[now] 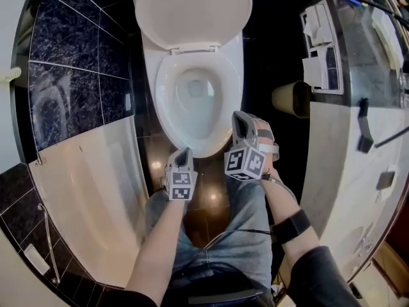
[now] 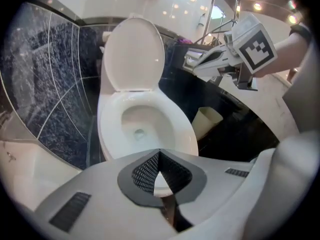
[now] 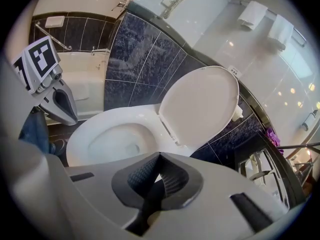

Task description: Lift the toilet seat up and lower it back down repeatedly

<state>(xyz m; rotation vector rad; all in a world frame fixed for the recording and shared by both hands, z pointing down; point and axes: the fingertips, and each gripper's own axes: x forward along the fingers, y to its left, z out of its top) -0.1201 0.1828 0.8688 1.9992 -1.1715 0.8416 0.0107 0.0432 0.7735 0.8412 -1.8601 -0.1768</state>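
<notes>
Toilet seat (image 1: 234,94) looks to be lying flat on the bowl (image 1: 192,101), since the gripper views show no ring standing in front of the raised part. I cannot make out the seam between ring and porcelain. Behind the bowl, the lid (image 1: 192,8) stands open and leans back toward the wall, which leaves the ring free to be lifted by itself.

At the bowl's front edge the right gripper (image 1: 243,121) hangs over the front right of the rim. Its tip points down at the ring, and whether it touches I cannot tell. The left gripper (image 1: 185,153) sits just short of the bowl's front lip, over the dark floor (image 1: 211,197), clear of the seat. Both pairs of jaws are pinched together with nothing between them. That likely suits the job, as a closed tip can slip under the front of the ring and lever it up without any clamping. The front is the sensible place because it lies farthest from the hinge.

Left of the bowl are a dark tiled wall (image 1: 70,62) and a bathtub (image 1: 83,184). Right of the bowl stand a waste bin (image 1: 291,99) and, past it, a pale counter (image 1: 339,146).
</notes>
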